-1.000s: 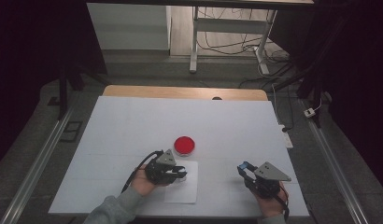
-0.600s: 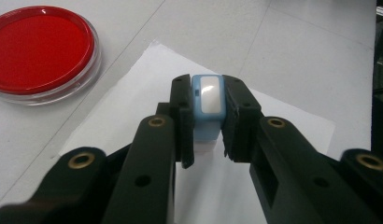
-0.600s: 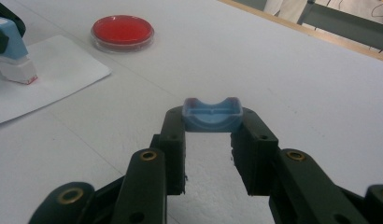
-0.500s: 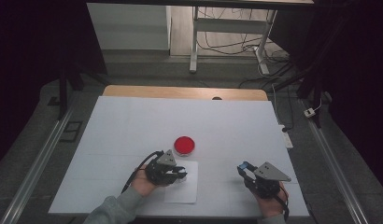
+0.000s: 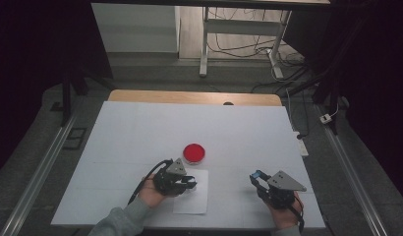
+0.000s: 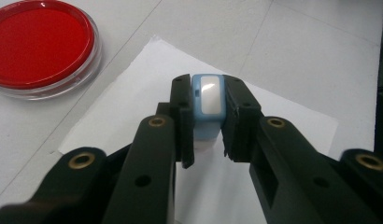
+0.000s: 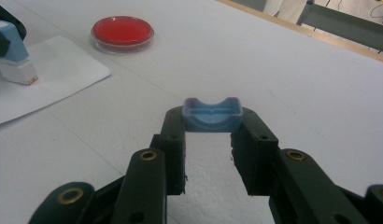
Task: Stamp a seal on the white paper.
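High view, table: a white table top [image 5: 140, 128] with a wooden strip along its far edge is seen from above.
High view, dish: a round clear plastic dish with red filling [image 5: 194, 153] is set near the middle of the table, a little toward the near edge.
High view, paper: a white rectangular sheet of paper [image 5: 194, 199] is laid just nearer than the dish, close to the near edge.
High view, left gripper: the left gripper [image 5: 188, 184] is held over the paper's left part by a hand in a grey sleeve.
High view, right gripper: the right gripper [image 5: 255, 178] is held near the near right corner, well apart from the paper.

Left gripper view, jaws: the black jaws are clamped on a small light-blue plastic stamp body with a white window [image 6: 207, 105], gripped by its two sides above the paper [image 6: 283, 126].
Left gripper view, dish: the red dish [image 6: 40, 44] is seen at the upper left, off the paper's edge.

Right gripper view, jaws: the jaws are closed on a small blue plastic cap with a curved top edge [image 7: 211, 115], held at the tips over the bare table.
Right gripper view, stamp: the stamp body [image 7: 14, 58], blue above and white below with a red lower edge, is seen at the far left over the paper [image 7: 54, 79].
Right gripper view, dish: the dish [image 7: 123, 31] lies beyond the paper.
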Motion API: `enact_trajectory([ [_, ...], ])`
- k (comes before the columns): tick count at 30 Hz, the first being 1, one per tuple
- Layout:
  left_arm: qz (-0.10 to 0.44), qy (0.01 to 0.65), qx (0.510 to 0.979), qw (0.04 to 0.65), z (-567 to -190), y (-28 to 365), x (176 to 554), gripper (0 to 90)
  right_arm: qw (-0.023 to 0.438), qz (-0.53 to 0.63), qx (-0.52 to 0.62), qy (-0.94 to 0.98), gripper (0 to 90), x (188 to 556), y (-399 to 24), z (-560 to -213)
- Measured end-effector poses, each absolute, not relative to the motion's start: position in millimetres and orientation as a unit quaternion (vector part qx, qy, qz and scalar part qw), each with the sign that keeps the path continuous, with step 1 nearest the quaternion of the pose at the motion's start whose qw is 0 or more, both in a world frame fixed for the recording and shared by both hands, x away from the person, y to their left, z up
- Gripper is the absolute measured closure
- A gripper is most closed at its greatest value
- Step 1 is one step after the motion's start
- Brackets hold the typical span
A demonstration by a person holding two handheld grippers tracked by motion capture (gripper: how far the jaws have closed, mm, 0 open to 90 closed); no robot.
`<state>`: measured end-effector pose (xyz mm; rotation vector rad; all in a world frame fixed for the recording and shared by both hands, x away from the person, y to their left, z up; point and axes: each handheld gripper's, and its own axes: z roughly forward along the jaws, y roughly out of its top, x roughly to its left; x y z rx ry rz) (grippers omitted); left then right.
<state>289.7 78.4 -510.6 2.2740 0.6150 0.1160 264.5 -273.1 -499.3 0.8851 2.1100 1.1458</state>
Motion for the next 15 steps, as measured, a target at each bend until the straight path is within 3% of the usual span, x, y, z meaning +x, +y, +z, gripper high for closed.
enact_trajectory([
  [15, 0.049, 0.236, 0.897, 0.369, -511.6, 76.4, 289.5, 76.2, 0.287, 0.429, 0.331, 0.79, 65.9, 264.7, -272.8, -499.6],
])
